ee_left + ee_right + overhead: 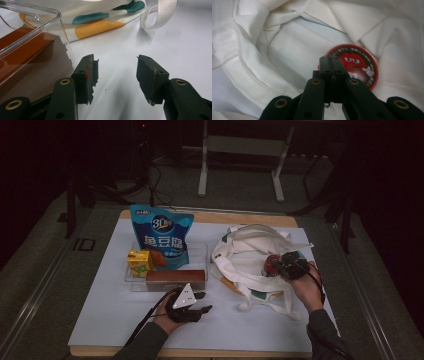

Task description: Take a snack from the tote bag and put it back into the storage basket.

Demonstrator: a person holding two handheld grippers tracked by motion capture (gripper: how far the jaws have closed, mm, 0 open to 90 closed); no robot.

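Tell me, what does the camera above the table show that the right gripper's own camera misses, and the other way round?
The high view alone takes in the blue snack bag, the yellow carton, the clear tray and the open left gripper. The right gripper view alone shows the cartoon face on the round red tin. Both share the white tote bag and the shut right gripper.

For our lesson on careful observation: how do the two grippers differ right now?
The left gripper has its jaws apart with nothing between them, over bare white table beside the clear tray. The right gripper has its jaws shut together, above the cloth bag beside a red candy container. Both have black jaws.
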